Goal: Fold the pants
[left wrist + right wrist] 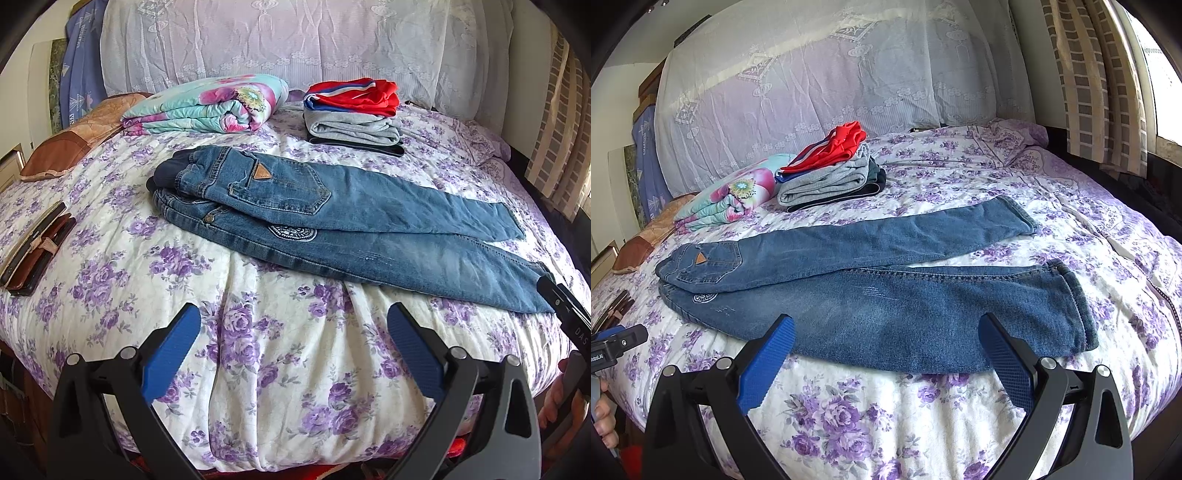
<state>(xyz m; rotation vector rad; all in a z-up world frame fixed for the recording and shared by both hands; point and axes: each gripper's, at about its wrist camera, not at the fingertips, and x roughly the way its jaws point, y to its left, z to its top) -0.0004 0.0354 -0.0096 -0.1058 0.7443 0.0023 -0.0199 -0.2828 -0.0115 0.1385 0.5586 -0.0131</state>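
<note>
Blue jeans (332,218) lie on the bed, folded lengthwise with one leg over the other, waistband to the left and hems to the right. They also show in the right wrist view (886,291). My left gripper (293,314) is open and empty, over the bedspread in front of the jeans. My right gripper (886,325) is open and empty, at the near edge of the lower leg, its body visible at the right edge of the left wrist view (569,306).
The bed has a white bedspread with purple flowers (277,350). A stack of folded clothes (354,110) and a folded floral blanket (207,103) lie behind the jeans. A brown wallet and phone (33,243) lie at the left. Curtains (1089,81) hang at the right.
</note>
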